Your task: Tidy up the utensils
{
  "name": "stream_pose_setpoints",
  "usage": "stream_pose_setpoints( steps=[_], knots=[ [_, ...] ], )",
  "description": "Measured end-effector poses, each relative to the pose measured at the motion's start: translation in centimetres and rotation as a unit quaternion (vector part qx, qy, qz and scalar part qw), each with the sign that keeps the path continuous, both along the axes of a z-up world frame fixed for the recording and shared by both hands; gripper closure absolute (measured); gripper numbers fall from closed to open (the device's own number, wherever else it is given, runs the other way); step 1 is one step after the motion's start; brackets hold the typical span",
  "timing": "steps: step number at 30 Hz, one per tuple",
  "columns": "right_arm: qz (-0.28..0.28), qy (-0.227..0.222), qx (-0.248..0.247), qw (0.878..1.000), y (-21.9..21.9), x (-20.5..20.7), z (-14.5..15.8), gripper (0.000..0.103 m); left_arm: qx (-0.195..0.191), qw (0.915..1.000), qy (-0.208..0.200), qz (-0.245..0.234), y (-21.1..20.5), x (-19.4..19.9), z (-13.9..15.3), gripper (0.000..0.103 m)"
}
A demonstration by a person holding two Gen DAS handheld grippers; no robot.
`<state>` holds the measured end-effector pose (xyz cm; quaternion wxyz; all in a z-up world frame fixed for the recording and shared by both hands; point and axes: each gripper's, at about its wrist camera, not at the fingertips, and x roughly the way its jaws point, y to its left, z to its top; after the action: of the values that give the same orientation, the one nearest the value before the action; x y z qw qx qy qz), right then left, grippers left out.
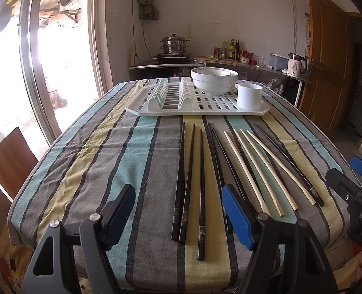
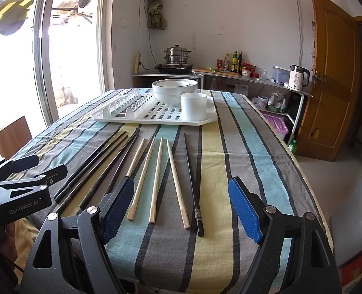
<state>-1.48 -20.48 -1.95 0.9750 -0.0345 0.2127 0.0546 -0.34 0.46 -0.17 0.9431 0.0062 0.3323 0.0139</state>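
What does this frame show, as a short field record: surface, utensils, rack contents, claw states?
surface: striped tablecloth
utensils: six black chopsticks and four pale wooden chopsticks, all lying loose on the cloth
rack: white dish rack at the far end, holding stacked white bowls and a white cup
left claw: open, empty
right claw: open, empty
task state: nothing sorted yet

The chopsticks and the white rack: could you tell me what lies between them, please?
Nothing: only a bare strip of striped tablecloth separates the chopsticks from the rack, seen in both wrist views.
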Motion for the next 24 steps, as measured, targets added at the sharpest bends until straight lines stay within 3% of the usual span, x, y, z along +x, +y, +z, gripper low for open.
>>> stream_pose_setpoints(
  steps=[9,19,24],
  knots=[
    [0.000,0.003,0.000,1.000,0.0,0.2,-0.1,0.024,0.002,1.0000,0.001,-0.003,-0.1,0.2,-0.3,0.029],
    [0.009,0.024,0.017,1.000,-0.6,2.9,-0.1,0.024,-0.039,0.9987,0.028,-0.016,1.8,3.1,-1.3,0.030],
    [0.028,0.043,0.022,0.998,-0.4,5.2,-0.1,0.034,-0.053,0.9973,0.049,-0.018,3.2,5.7,-1.4,0.031]
  ],
)
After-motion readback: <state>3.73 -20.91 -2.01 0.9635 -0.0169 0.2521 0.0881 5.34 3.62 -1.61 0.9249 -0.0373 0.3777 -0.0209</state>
